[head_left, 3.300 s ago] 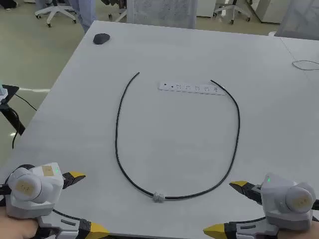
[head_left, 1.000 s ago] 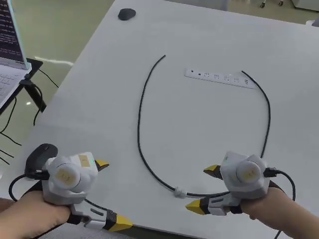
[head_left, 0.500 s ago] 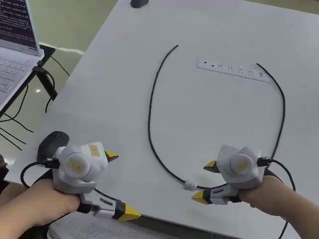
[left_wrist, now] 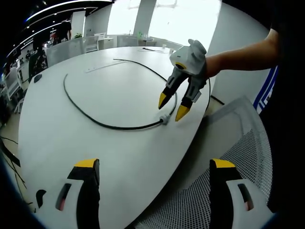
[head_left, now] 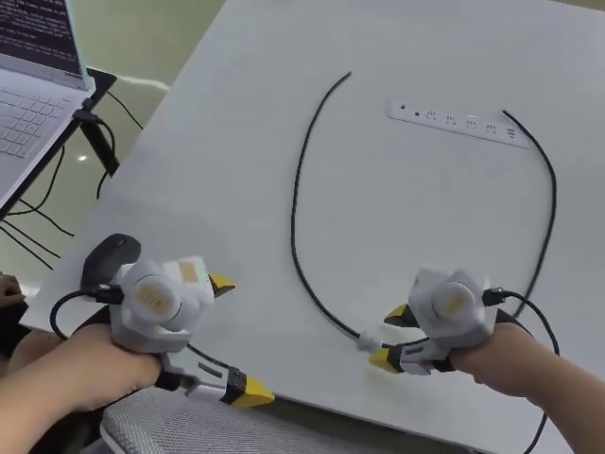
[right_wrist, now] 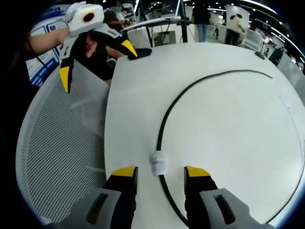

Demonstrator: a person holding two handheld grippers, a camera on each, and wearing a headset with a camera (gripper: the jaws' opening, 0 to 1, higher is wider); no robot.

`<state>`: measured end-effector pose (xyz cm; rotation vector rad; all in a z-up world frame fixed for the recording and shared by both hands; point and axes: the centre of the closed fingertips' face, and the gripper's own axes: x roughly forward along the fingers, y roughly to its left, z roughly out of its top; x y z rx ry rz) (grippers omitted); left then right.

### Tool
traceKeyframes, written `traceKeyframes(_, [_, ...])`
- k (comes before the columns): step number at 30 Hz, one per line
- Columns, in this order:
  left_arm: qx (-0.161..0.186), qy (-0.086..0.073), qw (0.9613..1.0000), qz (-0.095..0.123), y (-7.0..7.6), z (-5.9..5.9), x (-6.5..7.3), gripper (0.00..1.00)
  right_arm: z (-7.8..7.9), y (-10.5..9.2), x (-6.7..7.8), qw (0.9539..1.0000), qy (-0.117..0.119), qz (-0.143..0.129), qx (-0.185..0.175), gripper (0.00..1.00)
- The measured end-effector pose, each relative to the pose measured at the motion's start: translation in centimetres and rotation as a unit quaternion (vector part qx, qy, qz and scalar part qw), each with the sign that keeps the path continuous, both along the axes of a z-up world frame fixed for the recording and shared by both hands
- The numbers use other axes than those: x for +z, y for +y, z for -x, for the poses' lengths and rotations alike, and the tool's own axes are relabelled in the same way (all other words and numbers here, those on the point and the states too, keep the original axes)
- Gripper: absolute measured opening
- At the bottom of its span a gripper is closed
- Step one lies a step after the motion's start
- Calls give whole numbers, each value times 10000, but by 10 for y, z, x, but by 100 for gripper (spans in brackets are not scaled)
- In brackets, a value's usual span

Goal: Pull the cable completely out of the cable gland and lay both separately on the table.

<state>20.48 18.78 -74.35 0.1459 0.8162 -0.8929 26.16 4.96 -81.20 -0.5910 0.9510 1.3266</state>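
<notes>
The right gripper (right_wrist: 160, 172) hangs low over the table (head_left: 208, 142) with its jaws spread, one yellow tip on either side of the gland (right_wrist: 157, 164) and a small gap on each side, so nothing is pinched. The gland, a small white fitting, lies on the table near the edge closest to the person, threaded on the black cable (head_left: 295, 189). From the gland the cable runs away in two long arcs across the tabletop, one curving off past the left gripper's side and the other sweeping round behind the right gripper, and both loose ends lie far from the gland. A white power strip (head_left: 458, 123) lies between those two ends, well beyond the gland. The left gripper (head_left: 236, 340) is held well to the left of the gland, raised off the table near its corner, jaws spread wide with nothing between them. A black mouse (head_left: 109, 255) rests just beyond that gripper, farther from the gland. A mesh chair (right_wrist: 57, 143) stands below the table edge nearest the gland, and an open laptop (head_left: 38, 57) sits far off to the left.
</notes>
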Motion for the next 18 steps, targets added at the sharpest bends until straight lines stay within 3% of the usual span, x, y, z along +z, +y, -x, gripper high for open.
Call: traceKeyframes(18, [-49,94,9999,-34,2,4,-2,92,2,3,-9,9997,46,128,215,18])
